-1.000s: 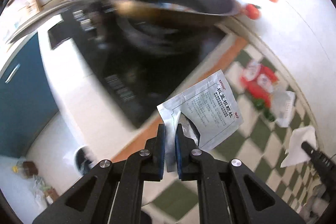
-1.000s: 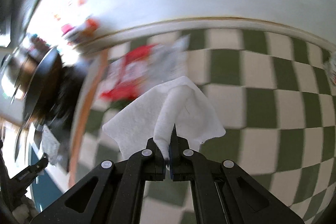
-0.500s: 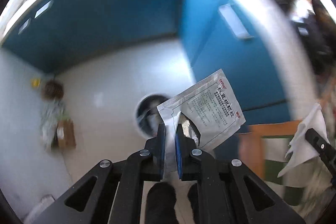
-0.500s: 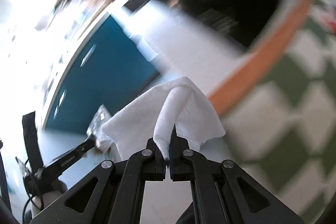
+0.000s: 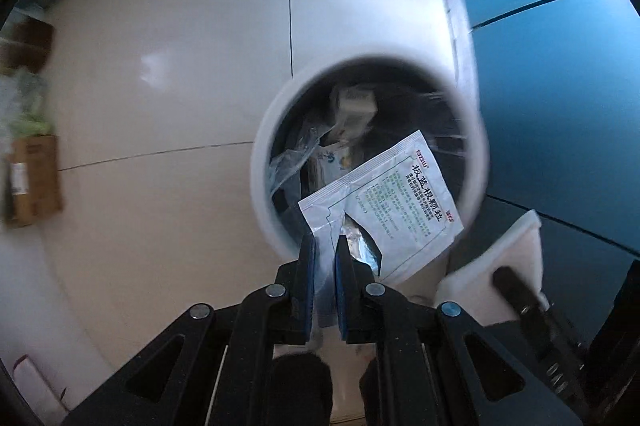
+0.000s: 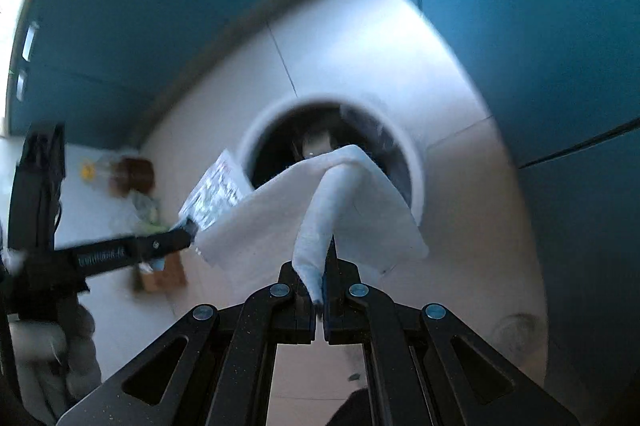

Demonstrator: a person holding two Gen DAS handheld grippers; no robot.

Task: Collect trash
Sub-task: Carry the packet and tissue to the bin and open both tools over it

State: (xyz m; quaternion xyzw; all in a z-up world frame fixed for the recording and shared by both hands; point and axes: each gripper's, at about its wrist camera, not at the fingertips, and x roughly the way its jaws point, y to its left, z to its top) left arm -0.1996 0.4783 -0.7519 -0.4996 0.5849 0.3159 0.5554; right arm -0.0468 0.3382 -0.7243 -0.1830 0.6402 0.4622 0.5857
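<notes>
Both hand-held grippers had swung from stove and checked surface down over white bin (image 5: 262,162). Left hand-held gripper (image 5: 325,246) pinched silver sachet (image 5: 400,202), Chinese print unreadable. Right hand-held gripper (image 6: 323,262) clamped white tissue (image 6: 320,202) above bin.

The bin (image 5: 264,162) mouth is lying open below, though rubbish (image 5: 352,114) is filling its lower part. Blue cabinets (image 5: 560,86) are closing off the right side. Pale floor (image 5: 168,106) to the left is lying clear up to the boxes (image 5: 32,182) at the far edge.
</notes>
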